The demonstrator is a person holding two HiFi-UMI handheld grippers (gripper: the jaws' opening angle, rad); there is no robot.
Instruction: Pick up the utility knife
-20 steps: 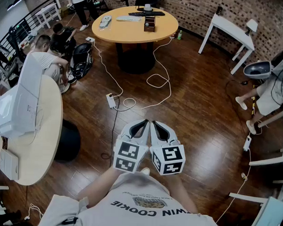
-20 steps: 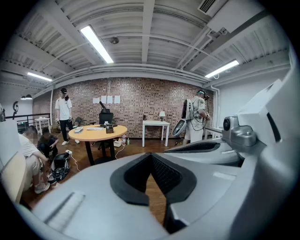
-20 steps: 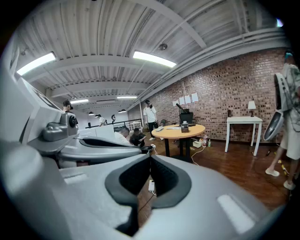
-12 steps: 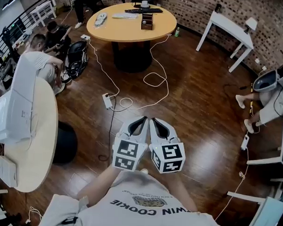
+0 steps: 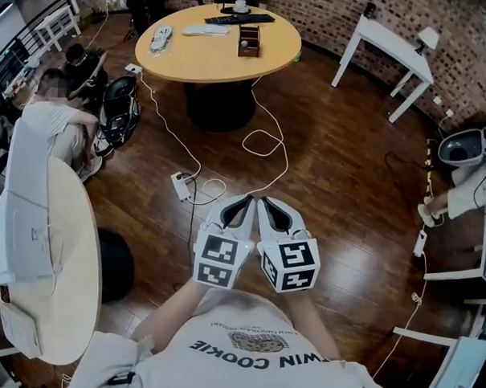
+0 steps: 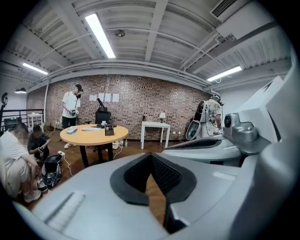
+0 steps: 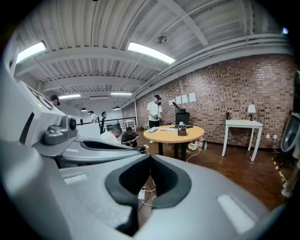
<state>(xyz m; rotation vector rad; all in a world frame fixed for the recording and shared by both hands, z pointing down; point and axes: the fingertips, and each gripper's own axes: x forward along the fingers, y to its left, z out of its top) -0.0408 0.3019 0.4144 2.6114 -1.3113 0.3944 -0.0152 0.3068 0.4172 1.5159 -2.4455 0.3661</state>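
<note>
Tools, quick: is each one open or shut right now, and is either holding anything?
Left tool: shut, nothing between its jaws.
Right tool: shut, nothing between its jaws.

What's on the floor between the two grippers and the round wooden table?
Head view: wooden floor with a looping white cable and a white power strip; nothing else shows on that stretch.

Two grippers: the left gripper [image 5: 244, 202] and the right gripper [image 5: 267, 205] (one marker cube [image 5: 221, 261] apiece). Two round surfaces, an orange surface [image 5: 201, 59] and a pale surface [image 5: 78, 290]. One white table [image 5: 390, 44]. One power strip [image 5: 180, 185]. Two seated people [image 5: 57, 123].
</note>
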